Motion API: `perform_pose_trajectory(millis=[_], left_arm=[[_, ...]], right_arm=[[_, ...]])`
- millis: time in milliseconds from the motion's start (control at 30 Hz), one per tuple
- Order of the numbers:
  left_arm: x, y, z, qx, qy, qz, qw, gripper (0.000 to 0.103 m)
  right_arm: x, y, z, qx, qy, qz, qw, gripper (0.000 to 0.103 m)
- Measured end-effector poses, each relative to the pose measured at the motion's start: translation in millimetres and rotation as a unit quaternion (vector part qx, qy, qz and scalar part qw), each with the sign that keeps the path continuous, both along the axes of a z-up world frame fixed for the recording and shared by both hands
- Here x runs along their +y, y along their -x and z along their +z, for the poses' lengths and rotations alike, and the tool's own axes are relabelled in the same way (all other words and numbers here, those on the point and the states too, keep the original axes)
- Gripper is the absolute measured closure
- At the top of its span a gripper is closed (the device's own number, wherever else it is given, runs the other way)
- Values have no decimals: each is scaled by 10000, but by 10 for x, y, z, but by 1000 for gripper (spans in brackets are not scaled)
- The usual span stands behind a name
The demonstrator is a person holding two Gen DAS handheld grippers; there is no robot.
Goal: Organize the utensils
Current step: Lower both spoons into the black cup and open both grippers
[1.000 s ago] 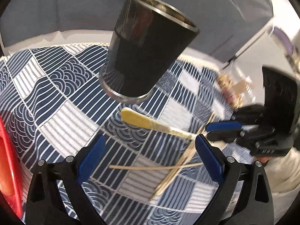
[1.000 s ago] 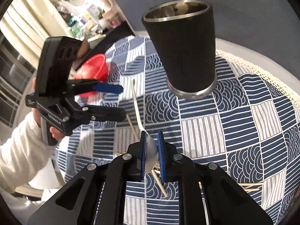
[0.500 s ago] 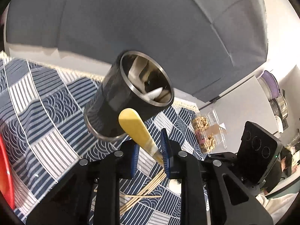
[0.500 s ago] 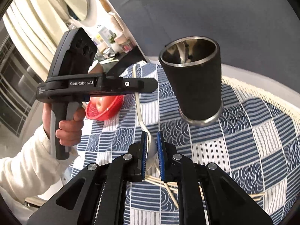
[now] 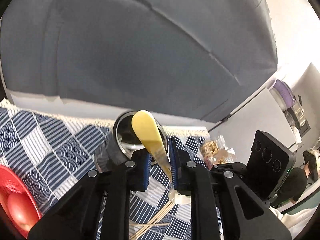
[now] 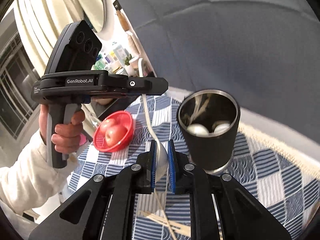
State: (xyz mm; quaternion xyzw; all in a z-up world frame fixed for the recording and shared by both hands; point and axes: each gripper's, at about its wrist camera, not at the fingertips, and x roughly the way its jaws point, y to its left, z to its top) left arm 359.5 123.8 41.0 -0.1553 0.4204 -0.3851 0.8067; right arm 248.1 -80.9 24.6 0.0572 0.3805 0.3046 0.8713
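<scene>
- left claw (image 5: 159,167) closing, its blue pads pinching a yellow-handled spoon (image 5: 149,135); black cup (image 5: 120,144) just beyond
- right claw (image 6: 162,165) clamped on a 2nd spoon (image 6: 160,154); cup right of it

Cup (image 6: 210,134) on tablecloth (image 6: 270,170), basket (image 6: 114,132) left of it, chopsticks (image 6: 168,222) in front

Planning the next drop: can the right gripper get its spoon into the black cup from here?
Probably yes. The right gripper holds the white spoon beside the black cup, whose open mouth has room despite utensils inside.
</scene>
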Motion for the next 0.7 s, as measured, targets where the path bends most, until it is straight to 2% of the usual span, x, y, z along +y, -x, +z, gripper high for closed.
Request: perform_pose_trajectory(millis=[67, 400, 533, 567, 600, 633, 667, 700], left_arm=[[-10, -58, 80, -37, 146, -4, 9999, 87], [-174, -331, 284, -373, 29, -188, 9991, 92], [-170, -377, 288, -474, -75, -183, 9987, 89], [-158, -368, 276, -512, -87, -155, 9985, 82], [-131, -357, 262, -519, -59, -77, 9986, 53], [-99, -345, 246, -498, -3, -22, 9988, 29], [-69, -331, 229, -477, 41, 26, 9988, 26], [-21, -307, 197, -445, 55, 101, 9989, 26]], right_arm=[[-12, -69, 51, -86, 53, 17, 9999, 92], [-30, -487, 122, -393, 617, 41, 9973, 92], [2, -610, 82, -589, 847, 64, 9946, 90], [2, -628, 61, -636, 940, 15, 9935, 88], [-14, -645, 21, -635, 1026, -33, 9927, 71], [-38, -632, -4, -652, 1039, -107, 9924, 43], [-73, -606, -23, -718, 1065, -233, 9914, 34], [-130, -569, -45, -756, 1075, -360, 9907, 31]])
